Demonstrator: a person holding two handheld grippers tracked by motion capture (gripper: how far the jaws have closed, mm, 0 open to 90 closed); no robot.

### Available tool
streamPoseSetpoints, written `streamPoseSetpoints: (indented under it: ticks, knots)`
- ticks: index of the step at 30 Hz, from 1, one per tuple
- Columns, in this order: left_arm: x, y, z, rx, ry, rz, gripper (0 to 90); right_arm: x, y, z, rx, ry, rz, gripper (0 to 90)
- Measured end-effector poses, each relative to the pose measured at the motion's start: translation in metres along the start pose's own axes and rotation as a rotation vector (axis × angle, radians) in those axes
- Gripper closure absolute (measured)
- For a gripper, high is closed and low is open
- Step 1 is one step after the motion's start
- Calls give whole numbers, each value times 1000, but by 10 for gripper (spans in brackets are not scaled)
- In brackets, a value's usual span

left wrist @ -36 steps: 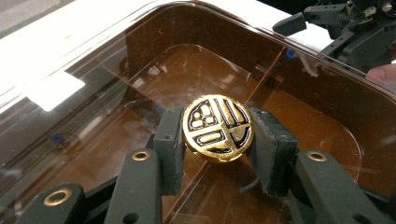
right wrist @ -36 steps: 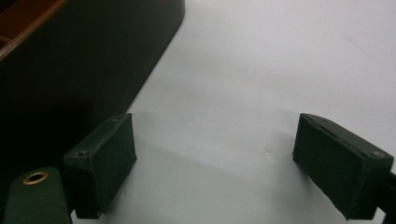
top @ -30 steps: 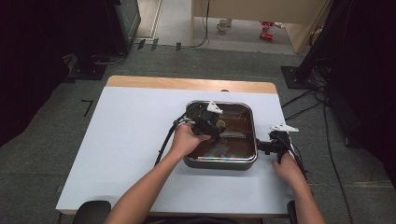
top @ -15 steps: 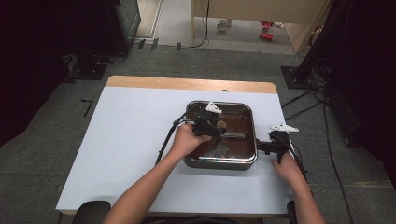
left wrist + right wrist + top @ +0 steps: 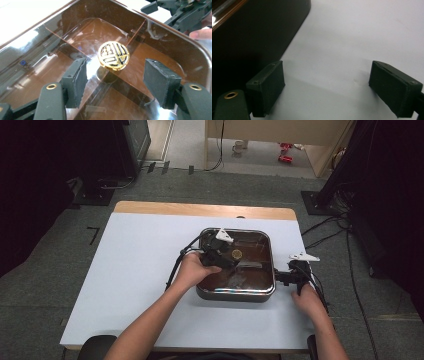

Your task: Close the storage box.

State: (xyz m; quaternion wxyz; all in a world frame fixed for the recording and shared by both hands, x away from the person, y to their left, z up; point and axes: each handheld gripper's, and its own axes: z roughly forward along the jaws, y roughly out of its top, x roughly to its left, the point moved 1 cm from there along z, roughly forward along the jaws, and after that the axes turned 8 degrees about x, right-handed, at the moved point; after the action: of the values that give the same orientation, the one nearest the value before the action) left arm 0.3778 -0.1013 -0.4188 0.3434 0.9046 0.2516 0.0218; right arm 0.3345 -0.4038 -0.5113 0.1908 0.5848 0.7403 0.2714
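The tabletop [image 5: 125, 270] is pale, with a wooden strip along its far edge; its left half carries nothing.

Right of centre, toward the right edge, stands a square box [image 5: 235, 292] with rounded corners, a dark body and a brown see-through lid [image 5: 160, 50]. A round gold knob [image 5: 113, 55] with a dark openwork pattern sits at the middle of the lid. Through the lid, partitions divide the inside into compartments; what they contain cannot be made out behind the reflections.

The person's left hand [image 5: 192, 270] reaches over the box's left side and holds the left hand-held gripper [image 5: 223, 256] above the lid. In the left gripper view its jaws stand wide apart, one on each side of the knob, with clear gaps on both sides. They grip nothing. They appear to hang just above the lid, though contact cannot be confirmed.

The right hand-held gripper [image 5: 285, 277] is held by the right hand [image 5: 309, 301] just beside the box's right wall, near the right edge of the tabletop. In the right gripper view its jaws are spread wide over bare tabletop, empty, with the left pad [image 5: 268, 86] close to the dark wall of the box.
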Motion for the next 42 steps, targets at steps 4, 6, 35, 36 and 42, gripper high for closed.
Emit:
streamPoseSetpoints:
  ticks: [4,6,35,36,42]
  knots:
    - [0,-4,-11,-13,14,-7,371,0,0,0,0,0,0,126]
    - [1,-7,-17,-20,22,-8,364,0,0,0,0,0,0,126]
    - [26,-77,-72,-89,131,-157,328,0,0,0,0,1,3,125]
    - [26,-80,-73,-88,136,-159,324,0,0,0,0,1,3,125]
    - [29,-94,-78,-104,152,-180,324,0,0,0,1,1,5,125]
